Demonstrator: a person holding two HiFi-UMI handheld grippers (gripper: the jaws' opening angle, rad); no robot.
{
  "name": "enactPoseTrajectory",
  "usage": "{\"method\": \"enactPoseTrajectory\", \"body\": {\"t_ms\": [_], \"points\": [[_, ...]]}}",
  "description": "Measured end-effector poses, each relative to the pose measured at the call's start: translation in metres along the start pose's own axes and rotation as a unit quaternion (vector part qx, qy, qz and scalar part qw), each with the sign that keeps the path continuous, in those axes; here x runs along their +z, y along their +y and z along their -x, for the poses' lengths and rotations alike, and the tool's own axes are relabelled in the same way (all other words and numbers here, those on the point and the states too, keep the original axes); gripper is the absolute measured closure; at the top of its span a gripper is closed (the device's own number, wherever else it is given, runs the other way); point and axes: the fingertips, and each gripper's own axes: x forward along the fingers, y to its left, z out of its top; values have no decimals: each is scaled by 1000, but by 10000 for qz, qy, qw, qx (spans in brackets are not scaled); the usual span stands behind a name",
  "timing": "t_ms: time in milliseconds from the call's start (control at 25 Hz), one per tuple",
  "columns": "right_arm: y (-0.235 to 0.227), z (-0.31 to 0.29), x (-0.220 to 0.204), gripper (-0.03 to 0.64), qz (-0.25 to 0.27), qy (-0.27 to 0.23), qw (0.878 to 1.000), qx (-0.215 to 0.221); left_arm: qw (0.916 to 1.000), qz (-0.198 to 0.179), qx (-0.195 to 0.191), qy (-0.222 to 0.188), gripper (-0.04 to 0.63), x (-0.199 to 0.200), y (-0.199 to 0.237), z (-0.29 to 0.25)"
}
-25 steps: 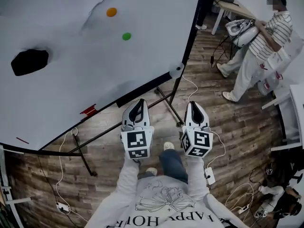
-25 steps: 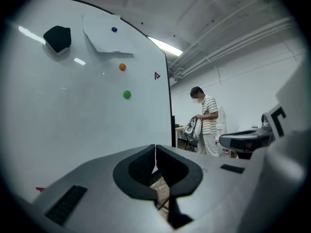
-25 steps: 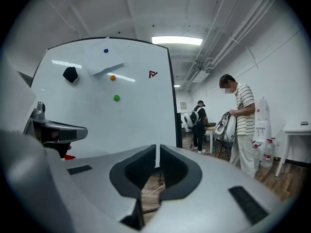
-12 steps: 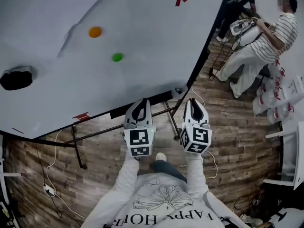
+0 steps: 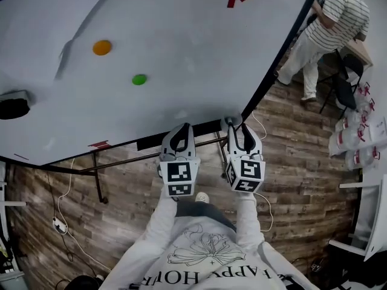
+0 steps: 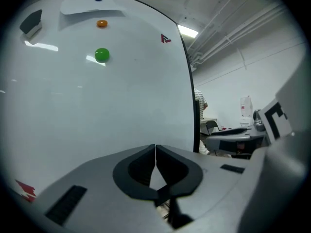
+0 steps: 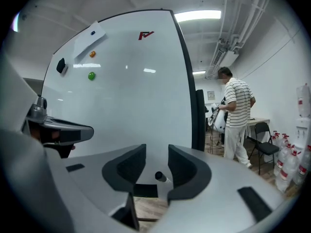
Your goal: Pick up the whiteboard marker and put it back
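Note:
The whiteboard marker (image 7: 159,176) shows only as a dark round end on a pale barrel, low in the gap of my right gripper (image 7: 156,157). Those jaws are opening and the pads stand clear of the marker. Beside it lies the black tray (image 7: 145,190) at the whiteboard's foot. In the head view my right gripper (image 5: 237,125) sits at the lower right corner of the whiteboard (image 5: 181,53) and hides the marker. My left gripper (image 5: 177,129) (image 6: 155,149) is shut and empty, level with the right one and facing the board.
On the board sit an orange magnet (image 5: 101,47), a green magnet (image 5: 139,79) and a black eraser (image 5: 13,107). A person in a striped shirt (image 5: 335,11) stands at the right by a chair (image 5: 346,89). The board's stand legs (image 5: 97,180) and cables (image 5: 60,222) lie on the wooden floor.
Both grippers have come forward to the whiteboard's lower edge. The right gripper's jaws have parted at the board's corner. The left gripper's jaws stayed closed.

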Motion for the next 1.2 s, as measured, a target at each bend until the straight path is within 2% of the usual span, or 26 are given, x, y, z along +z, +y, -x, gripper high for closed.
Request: {"method": "enactPoseTrajectory", "body": {"t_ms": [320,600,840,1200], "points": [[4,-25,-34,462,-28,412,9991,45,9997,45,-34,253,588,-17,7,-17],[-1,-44,-58,463,27,658,9976,-220,9991,58,-69,404,588,-29,16,-26],[-6,-53,-69,531,10,777,9961,-410,9986,114,-63,513,588,-39,25,-29],[-12,-56,-59,548,23,683,9962,-533,9987,190,-76,465,588,-35,31,-33]]}}
